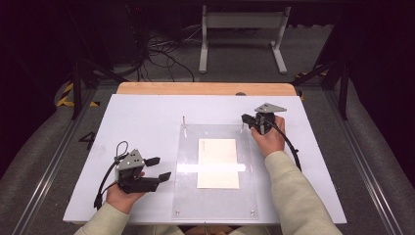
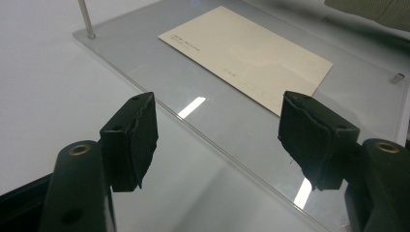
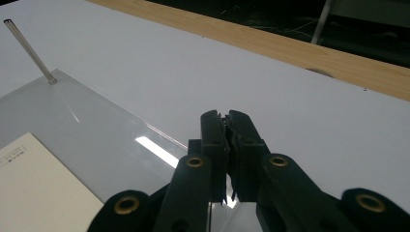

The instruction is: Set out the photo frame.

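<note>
A clear acrylic plate [image 1: 215,196] is seen at the centre of the white table [image 1: 147,117], lower middle of the high view; a cream card [image 1: 218,163] lies flat at its middle, under or on the plate, which of the two cannot be told; two thin upright pins stand at the plate's far corners, the left pin [image 1: 184,122] at upper centre of the frame, the right pin [image 1: 243,125] just beside the right gripper.

Right gripper [image 1: 246,118]: placed at the plate's far right corner, right of centre in the high view; in the right gripper view its fingers [image 3: 212,140] are pressed together at the plate's corner; whether the right pin is pinched between them cannot be told, as the contact point is hidden by the fingers themselves.

Left gripper [image 1: 159,168]: held low at lower left of the high view, just beside the plate's left edge; in the left gripper view its fingers [image 2: 140,130] are spread, with nothing between them; the plate's edge runs across the gap, apart from both pads.

Progress, judged: early stage; the plate lies flat and the card is untouched; only the right-hand closure at the corner appears done; the lifting or shifting of the plate, any work at the left pin, and any handling of the card are left.
</note>
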